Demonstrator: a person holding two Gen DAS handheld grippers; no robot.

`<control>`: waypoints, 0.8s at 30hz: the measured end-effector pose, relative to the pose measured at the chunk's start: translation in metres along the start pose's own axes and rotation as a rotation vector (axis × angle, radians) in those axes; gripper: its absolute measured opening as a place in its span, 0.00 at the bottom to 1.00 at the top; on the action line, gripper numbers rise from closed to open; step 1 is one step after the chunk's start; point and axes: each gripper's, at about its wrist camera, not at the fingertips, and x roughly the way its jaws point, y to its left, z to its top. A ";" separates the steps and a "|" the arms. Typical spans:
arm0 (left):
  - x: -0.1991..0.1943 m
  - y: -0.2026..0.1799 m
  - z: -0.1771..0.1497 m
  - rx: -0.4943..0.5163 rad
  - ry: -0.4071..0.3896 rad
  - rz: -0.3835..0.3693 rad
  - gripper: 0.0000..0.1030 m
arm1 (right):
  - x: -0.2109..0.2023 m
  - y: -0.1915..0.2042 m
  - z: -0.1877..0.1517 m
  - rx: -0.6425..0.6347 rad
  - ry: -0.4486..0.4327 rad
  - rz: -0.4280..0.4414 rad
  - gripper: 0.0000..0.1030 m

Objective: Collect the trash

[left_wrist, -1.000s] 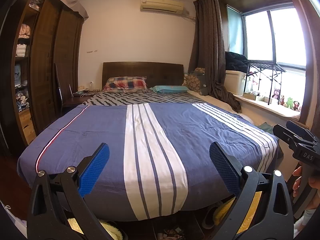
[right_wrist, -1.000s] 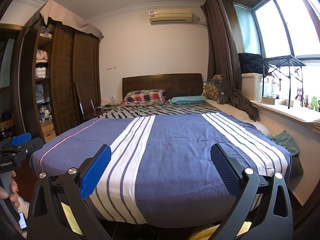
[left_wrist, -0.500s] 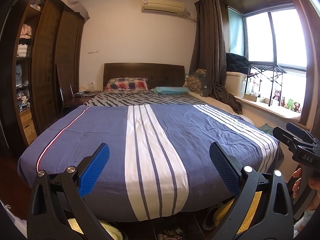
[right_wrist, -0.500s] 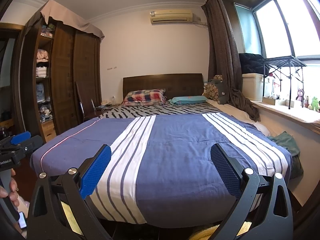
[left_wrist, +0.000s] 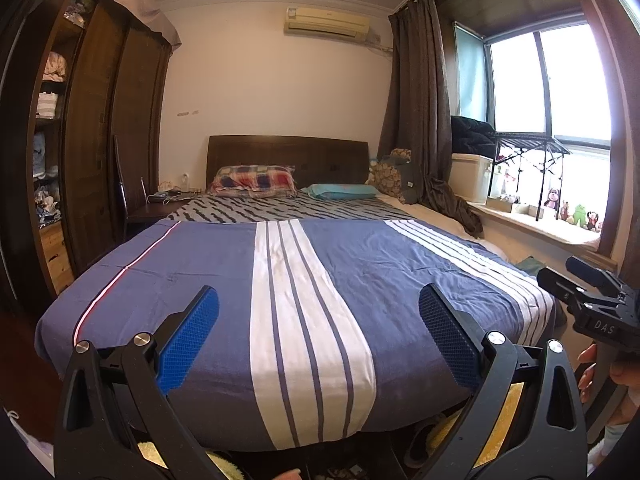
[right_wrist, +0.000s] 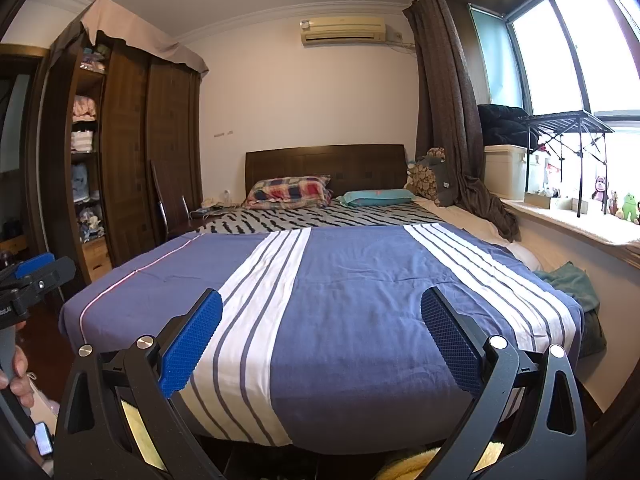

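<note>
My left gripper [left_wrist: 318,312] is open and empty, held above the foot of a bed with a blue and white striped cover [left_wrist: 200,280]. My right gripper [right_wrist: 320,314] is open and empty too, beside it at the same bed [right_wrist: 360,280]. The right gripper also shows at the right edge of the left wrist view [left_wrist: 592,300]. The left gripper shows at the left edge of the right wrist view [right_wrist: 32,280]. I see no clear piece of trash on the bed cover. Small clutter lies on the bedside table [left_wrist: 168,194], too small to tell what it is.
A dark wardrobe with open shelves [left_wrist: 100,160] stands left. Pillows [left_wrist: 256,180] lie at the headboard. A window ledge [left_wrist: 540,228] with toys, a white box and a folding rack runs along the right. Yellow fluffy items and clutter [left_wrist: 496,408] lie under the bed foot.
Both views have shifted only slightly; the left gripper has tilted a little downward. Both grippers stay open and empty.
</note>
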 end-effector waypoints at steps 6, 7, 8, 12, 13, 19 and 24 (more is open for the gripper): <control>0.005 -0.001 -0.002 -0.003 0.021 0.017 0.92 | 0.002 -0.001 -0.001 0.000 0.007 -0.006 0.97; 0.005 -0.001 -0.002 -0.007 0.019 0.014 0.92 | 0.002 -0.001 -0.001 0.001 0.006 -0.007 0.97; 0.004 -0.001 -0.003 -0.008 0.015 0.013 0.92 | 0.002 0.000 -0.001 0.000 0.006 -0.008 0.97; 0.002 -0.002 -0.004 0.002 0.002 0.018 0.92 | 0.003 -0.001 -0.001 0.000 0.010 -0.007 0.97; 0.002 -0.003 -0.005 0.002 0.003 0.018 0.92 | 0.003 -0.001 -0.002 0.001 0.011 -0.005 0.97; 0.006 -0.003 -0.004 0.007 0.024 0.038 0.92 | 0.004 -0.002 -0.002 0.002 0.010 0.000 0.97; 0.016 -0.002 -0.005 0.012 0.035 0.035 0.92 | 0.013 -0.004 -0.003 0.000 0.030 0.015 0.97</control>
